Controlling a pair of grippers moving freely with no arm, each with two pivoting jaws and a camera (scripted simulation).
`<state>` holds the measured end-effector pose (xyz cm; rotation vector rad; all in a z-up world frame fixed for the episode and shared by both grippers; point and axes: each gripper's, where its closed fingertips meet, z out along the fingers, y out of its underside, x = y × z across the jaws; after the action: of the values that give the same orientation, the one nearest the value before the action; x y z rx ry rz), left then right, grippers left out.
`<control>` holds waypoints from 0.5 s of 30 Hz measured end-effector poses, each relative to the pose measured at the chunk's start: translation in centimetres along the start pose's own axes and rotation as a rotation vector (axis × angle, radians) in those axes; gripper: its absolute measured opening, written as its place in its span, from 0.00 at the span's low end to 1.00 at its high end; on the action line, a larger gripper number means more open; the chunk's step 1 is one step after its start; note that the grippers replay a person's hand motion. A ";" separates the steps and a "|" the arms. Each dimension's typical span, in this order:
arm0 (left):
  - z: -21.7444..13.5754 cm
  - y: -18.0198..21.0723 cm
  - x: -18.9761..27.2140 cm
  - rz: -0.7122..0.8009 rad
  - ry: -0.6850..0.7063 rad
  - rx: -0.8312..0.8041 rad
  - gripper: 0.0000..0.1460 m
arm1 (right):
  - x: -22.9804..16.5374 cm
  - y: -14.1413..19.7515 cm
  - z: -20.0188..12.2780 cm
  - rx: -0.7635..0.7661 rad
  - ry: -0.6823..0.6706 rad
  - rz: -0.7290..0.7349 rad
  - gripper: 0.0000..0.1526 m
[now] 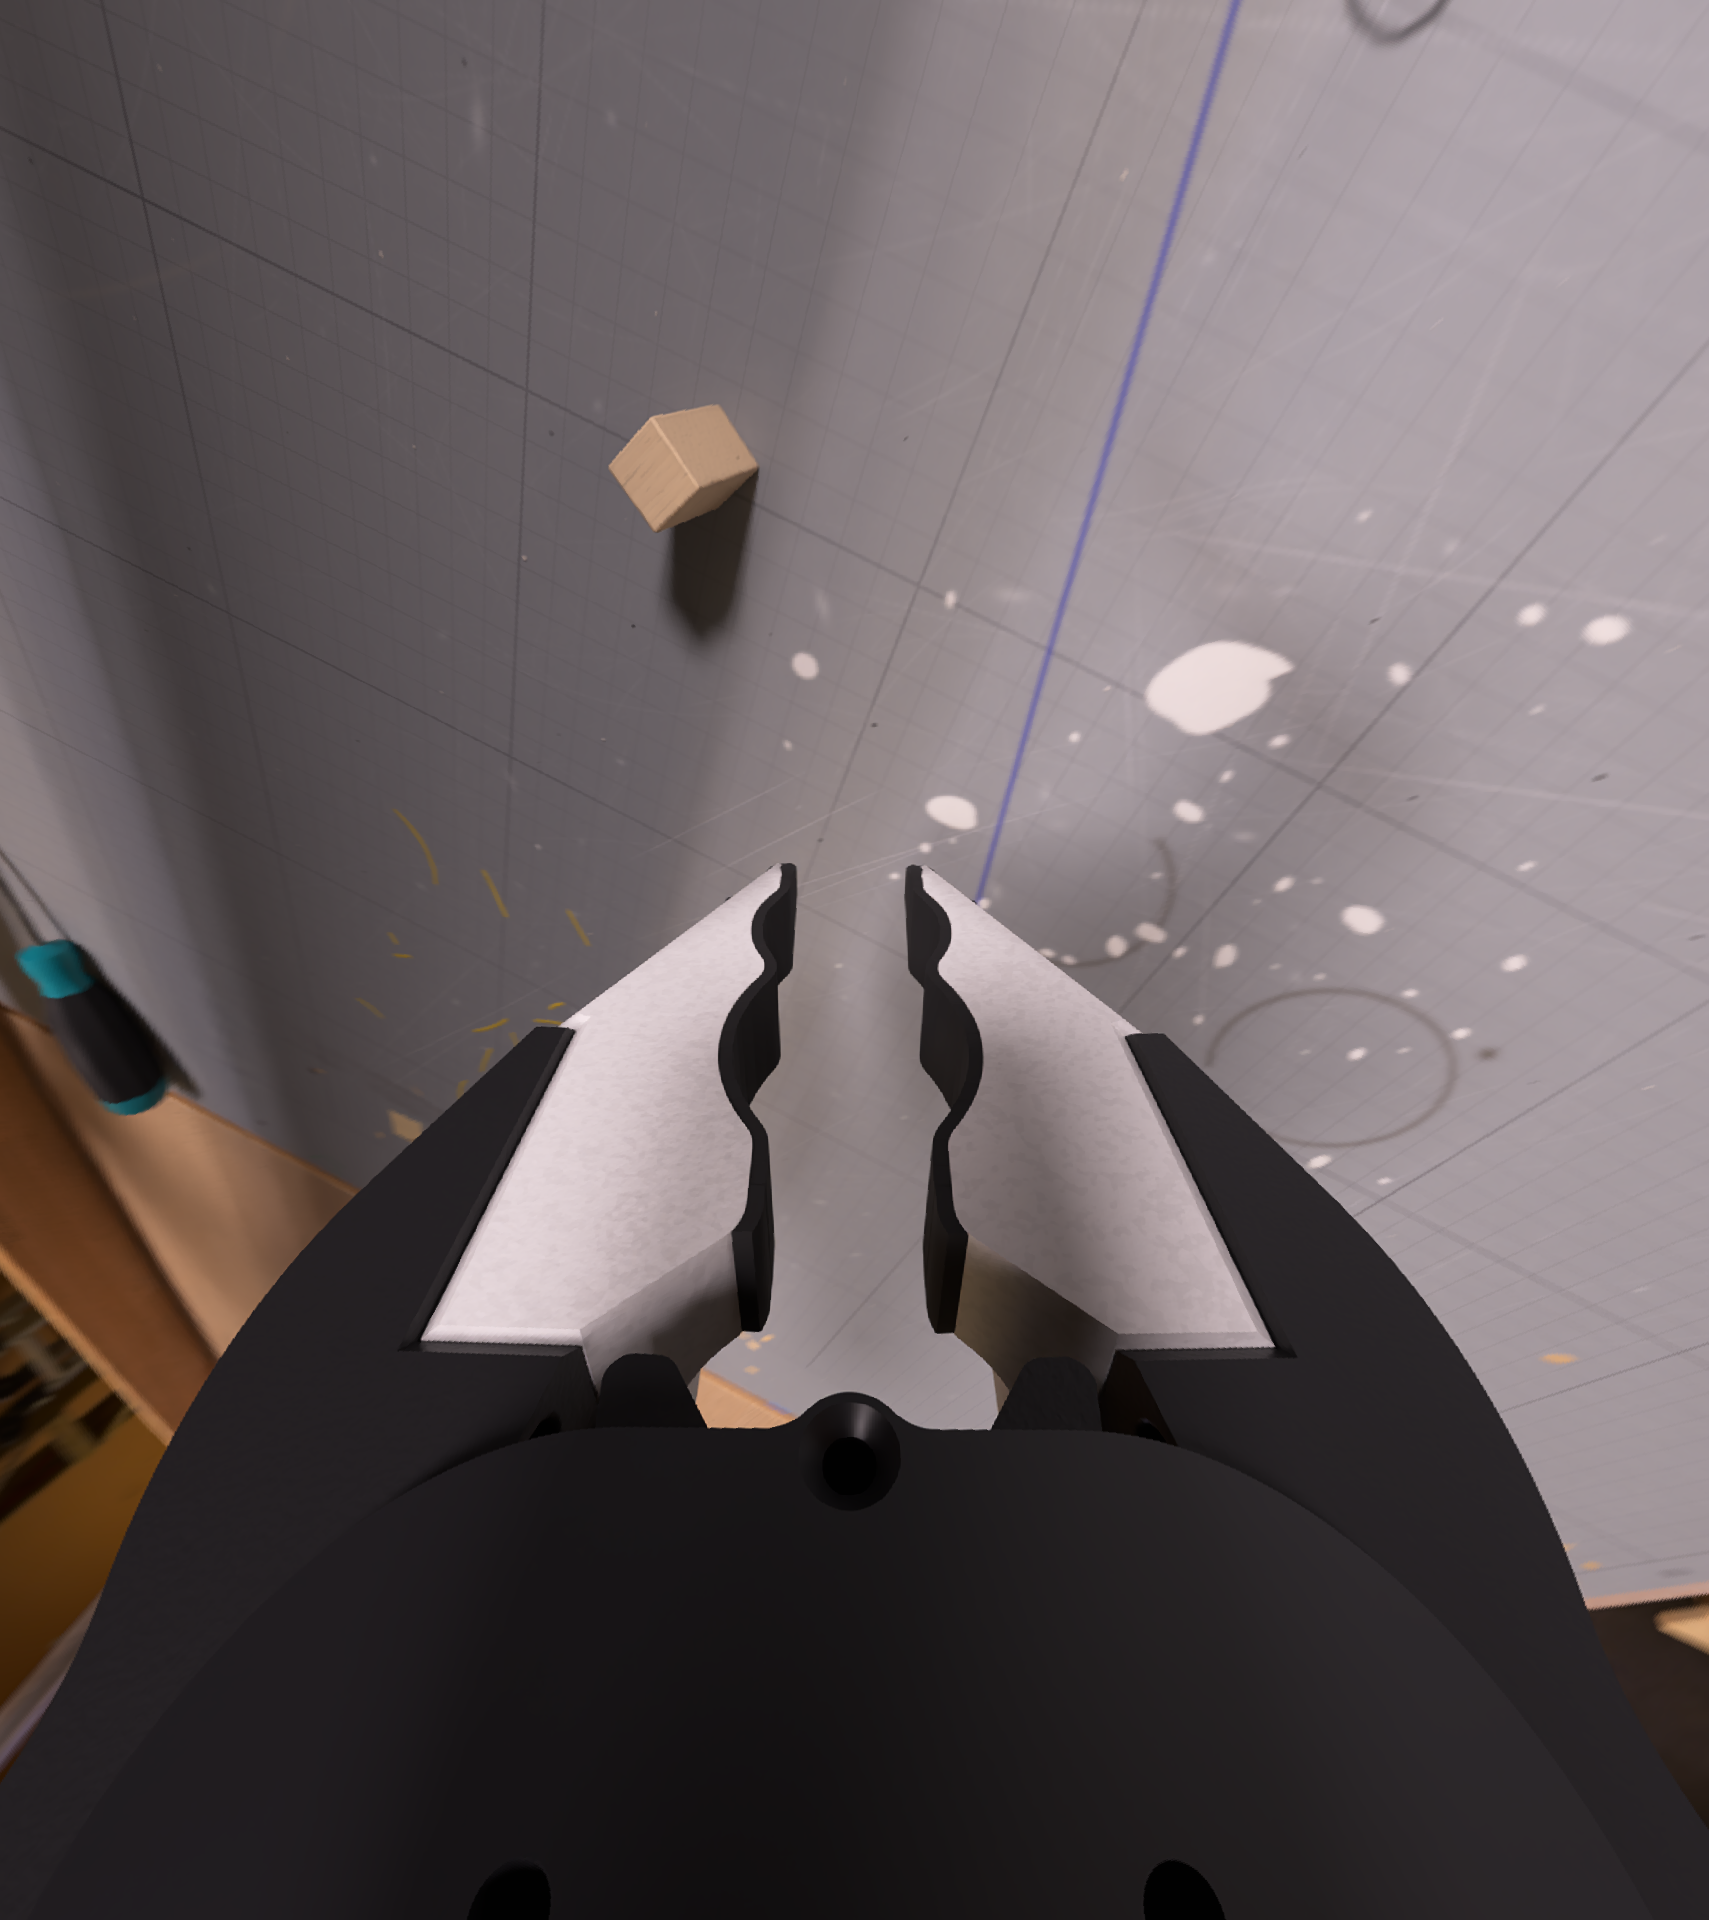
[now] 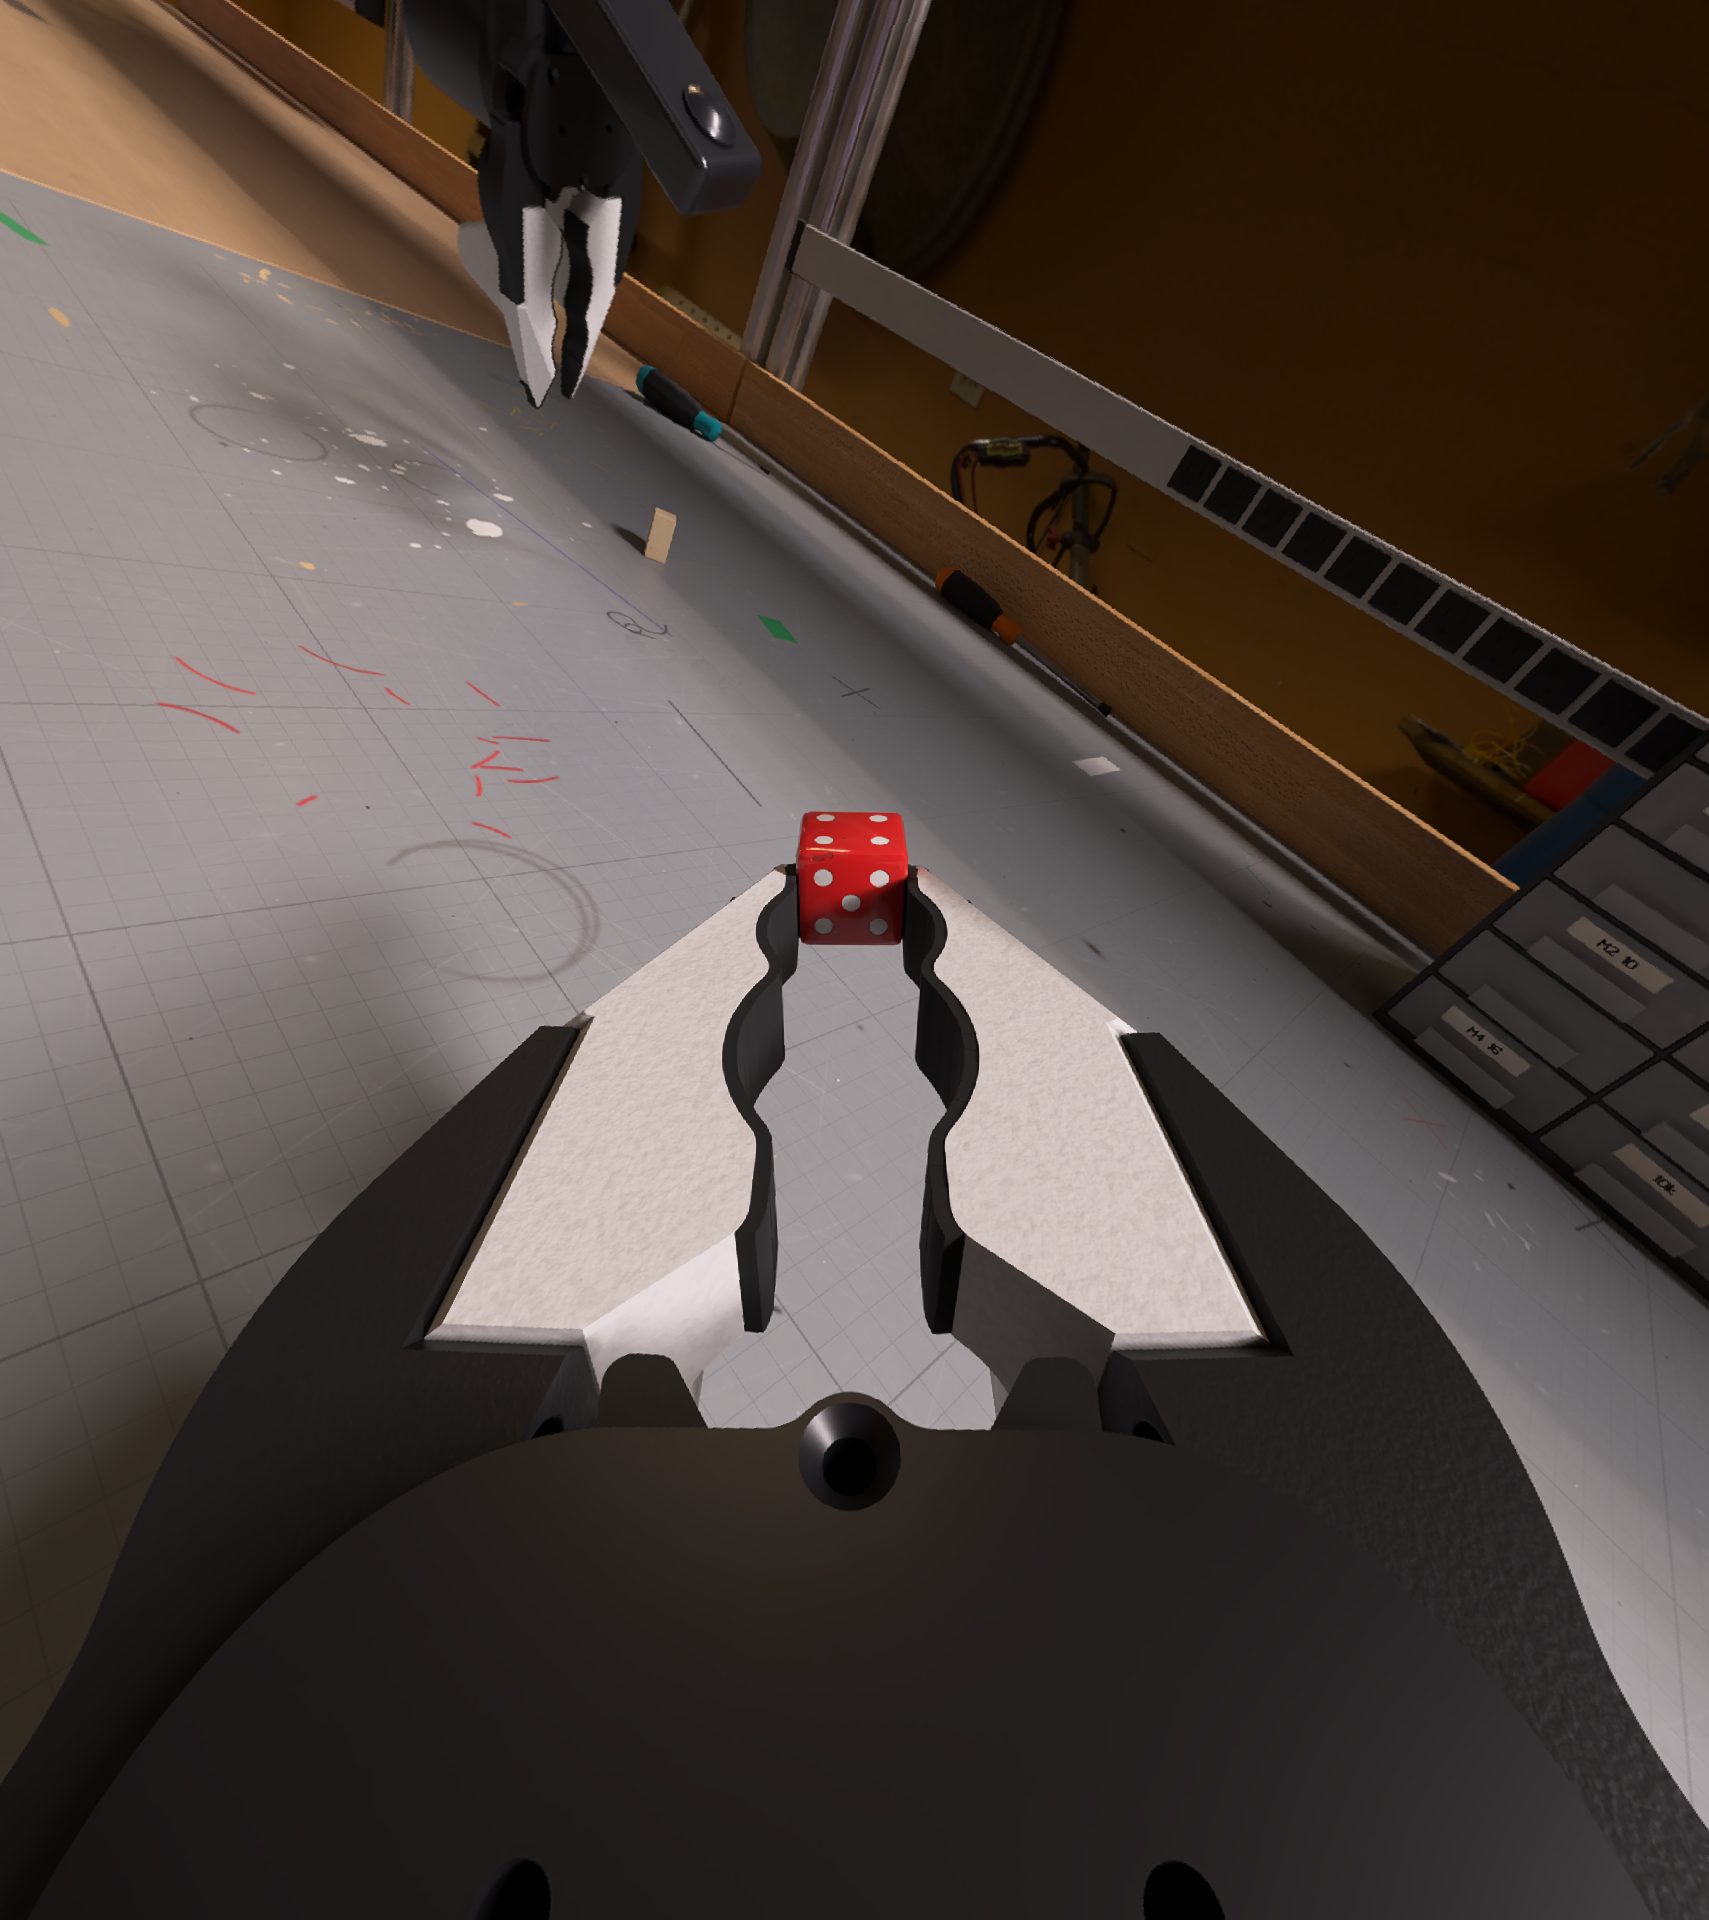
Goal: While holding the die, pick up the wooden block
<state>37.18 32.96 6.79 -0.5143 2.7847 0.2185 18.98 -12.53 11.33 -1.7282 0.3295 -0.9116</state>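
Grey and covered in a grid of thin lines, the tabletop (image 1: 310,520) has white paint spots on it. From the left wrist view, the left tongs (image 1: 851,883) are apart and hold nothing. The small pale wooden block (image 1: 683,467) sits ahead of them, near the tabletop's edge where a black screwdriver with teal ends (image 1: 91,1023) lies.

From the right wrist view, the right tongs (image 2: 851,883) are clamped on the red die with white dots (image 2: 851,879), above the tabletop. The wooden block (image 2: 662,535) sits well apart, near the far edge.
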 end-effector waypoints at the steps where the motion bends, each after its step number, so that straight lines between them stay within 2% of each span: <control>1: 0.2 0.0 -0.4 0.027 -0.009 -0.023 0.16 | 0.0 0.0 0.0 -0.001 0.000 -0.005 0.12; 4: 0.8 -0.5 -0.9 0.085 -0.008 -0.027 0.19 | -0.1 -0.1 0.0 0.003 -0.004 -0.004 0.12; 8: 2.1 -0.2 -0.6 0.183 0.032 -0.113 0.20 | -0.2 0.0 0.0 0.000 -0.009 -0.009 0.12; 15: 2.9 -0.2 -1.4 0.193 0.040 -0.139 0.19 | -0.8 -0.1 0.0 0.005 -0.036 -0.008 0.12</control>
<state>39.25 33.77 4.45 -0.2832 2.8720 0.4513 18.43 -11.95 11.09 -1.7404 0.2969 -0.8855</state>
